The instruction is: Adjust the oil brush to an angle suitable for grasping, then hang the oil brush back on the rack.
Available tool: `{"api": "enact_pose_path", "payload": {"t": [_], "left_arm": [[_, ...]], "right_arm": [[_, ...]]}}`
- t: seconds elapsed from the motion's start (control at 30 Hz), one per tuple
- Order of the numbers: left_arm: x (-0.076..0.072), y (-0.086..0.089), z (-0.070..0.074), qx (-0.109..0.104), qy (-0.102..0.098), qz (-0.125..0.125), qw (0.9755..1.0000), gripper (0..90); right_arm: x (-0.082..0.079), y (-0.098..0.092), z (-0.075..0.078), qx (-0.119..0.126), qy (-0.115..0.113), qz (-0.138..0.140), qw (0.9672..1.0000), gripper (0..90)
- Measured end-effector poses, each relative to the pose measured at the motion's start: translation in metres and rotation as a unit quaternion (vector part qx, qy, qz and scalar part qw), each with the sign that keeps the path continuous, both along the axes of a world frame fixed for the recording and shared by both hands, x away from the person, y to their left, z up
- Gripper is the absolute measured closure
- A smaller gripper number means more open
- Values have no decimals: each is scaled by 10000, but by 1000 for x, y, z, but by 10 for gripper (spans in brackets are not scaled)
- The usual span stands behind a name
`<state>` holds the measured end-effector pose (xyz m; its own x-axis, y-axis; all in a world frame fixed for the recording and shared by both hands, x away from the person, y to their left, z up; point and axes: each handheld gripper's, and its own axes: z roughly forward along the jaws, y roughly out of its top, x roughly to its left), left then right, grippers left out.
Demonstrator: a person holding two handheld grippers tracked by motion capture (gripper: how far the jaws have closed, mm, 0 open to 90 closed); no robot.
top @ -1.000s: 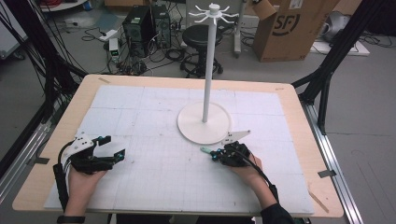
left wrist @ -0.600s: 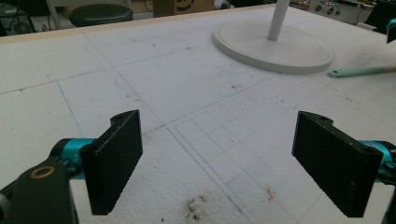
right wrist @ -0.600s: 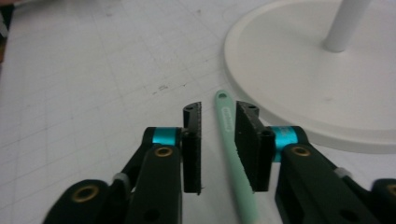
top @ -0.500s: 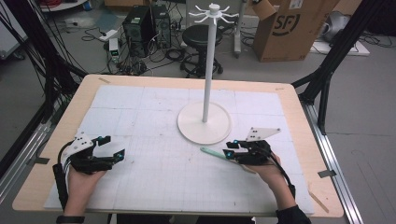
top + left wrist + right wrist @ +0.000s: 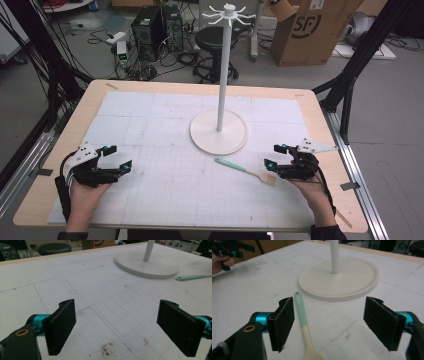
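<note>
A spatula (image 5: pixel 245 171) with a mint-green handle and a wooden blade lies flat on the white mat, just in front of the white stand's round base (image 5: pixel 218 131). My right gripper (image 5: pixel 273 156) sits at the blade end, and its jaws have just been opening. In the right gripper view the spatula (image 5: pixel 302 317) lies on the mat between the wide-apart jaws of the right gripper (image 5: pixel 332 325), close to the left one, with neither pad pressing on it. My left gripper (image 5: pixel 120 157) rests open at the near left with nothing between its jaws (image 5: pixel 122 327).
The stand's tall white pole (image 5: pixel 222 75) carries a ring of hooks (image 5: pixel 229 14) at its top. The mat is ringed by the wooden table edge (image 5: pixel 320 107). Beyond the table are a stool (image 5: pixel 216 37), a cardboard box (image 5: pixel 312 30) and cables on the floor.
The right gripper has moved right, away from the stand's base, and its jaws have opened. The spatula it carried now lies loose on the mat. The left hand has stayed put.
</note>
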<state>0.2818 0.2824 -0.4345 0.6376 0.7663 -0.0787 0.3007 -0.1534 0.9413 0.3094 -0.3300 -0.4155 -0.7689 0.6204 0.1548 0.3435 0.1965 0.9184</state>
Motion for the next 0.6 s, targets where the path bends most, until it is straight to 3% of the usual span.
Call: {"api": "enact_pose_path", "payload": {"t": [0.2,0.6], "left_arm": [[1,1,0,-23,-4,42,10000,162],[0,1,1,-23,-13,13,10000,162]], "right_arm": [[1,-18,-4,220,52,-234,9995,195],[2,-15,-6,116,25,-224,9997,189]]}}
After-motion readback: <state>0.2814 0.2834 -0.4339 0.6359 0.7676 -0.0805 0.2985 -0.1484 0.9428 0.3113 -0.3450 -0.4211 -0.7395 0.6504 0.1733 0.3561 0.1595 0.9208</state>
